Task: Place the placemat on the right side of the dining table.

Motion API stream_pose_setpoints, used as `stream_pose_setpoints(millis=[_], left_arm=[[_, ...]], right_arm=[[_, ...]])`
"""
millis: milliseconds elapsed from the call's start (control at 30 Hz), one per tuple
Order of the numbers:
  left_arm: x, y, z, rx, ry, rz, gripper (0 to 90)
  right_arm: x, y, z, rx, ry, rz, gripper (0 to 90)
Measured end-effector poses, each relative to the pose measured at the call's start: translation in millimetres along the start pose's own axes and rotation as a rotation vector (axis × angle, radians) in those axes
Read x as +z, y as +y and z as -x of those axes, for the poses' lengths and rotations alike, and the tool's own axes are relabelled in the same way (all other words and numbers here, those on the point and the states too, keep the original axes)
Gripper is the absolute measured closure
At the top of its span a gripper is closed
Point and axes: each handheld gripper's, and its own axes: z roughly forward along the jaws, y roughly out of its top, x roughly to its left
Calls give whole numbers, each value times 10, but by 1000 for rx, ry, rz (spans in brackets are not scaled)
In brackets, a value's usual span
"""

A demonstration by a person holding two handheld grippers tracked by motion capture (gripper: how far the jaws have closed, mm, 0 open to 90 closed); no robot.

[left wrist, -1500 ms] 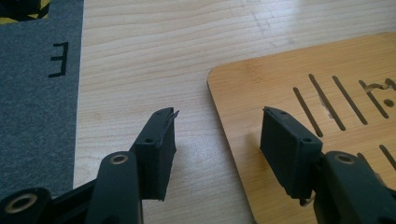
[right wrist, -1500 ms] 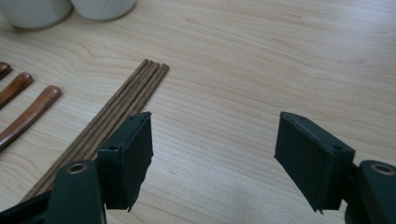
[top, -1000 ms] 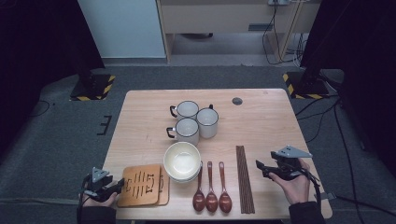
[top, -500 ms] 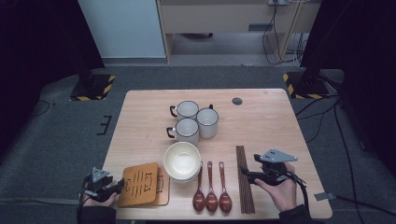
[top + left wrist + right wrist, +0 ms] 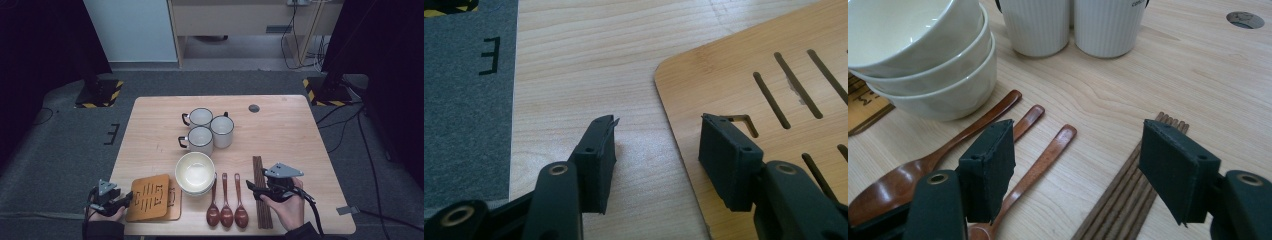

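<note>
My left gripper (image 5: 125,199) rests at the table's front left corner, jaws open. In the left gripper view (image 5: 659,120) the corner edge of a slotted bamboo trivet (image 5: 744,85) lies between the pads, which stand apart from it. My right gripper (image 5: 251,188) hovers open over the front right. Its jaws (image 5: 1075,127) frame the handle of the rightmost wooden spoon (image 5: 1040,160) and the bundle of dark chopsticks (image 5: 1128,190). Three spoons (image 5: 226,200) lie side by side left of the chopsticks (image 5: 260,172).
A stack of cream bowls (image 5: 195,173) sits at the front middle, beside the trivet (image 5: 149,197). Three white mugs (image 5: 207,127) stand behind it. A small dark disc (image 5: 254,108) lies near the far edge. The table's (image 5: 300,135) right half is bare wood.
My right gripper has moved left from near the table's right edge to above the chopsticks and spoons. The left gripper has stayed by the trivet.
</note>
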Motion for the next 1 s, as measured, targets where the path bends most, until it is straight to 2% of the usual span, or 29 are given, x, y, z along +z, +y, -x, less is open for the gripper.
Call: stream_pose_setpoints(millis=[433,467,1000], left_arm=[[1,-4,1,-6,-1,3,481],[1,-4,0,-6,-1,3,481],[1,-7,-1,-9,-2,5,482]], right_arm=[[68,62,-275,5,8,28,340],[90,69,-329,-2,16,27,344],[214,114,-682,-15,73,35,366]])
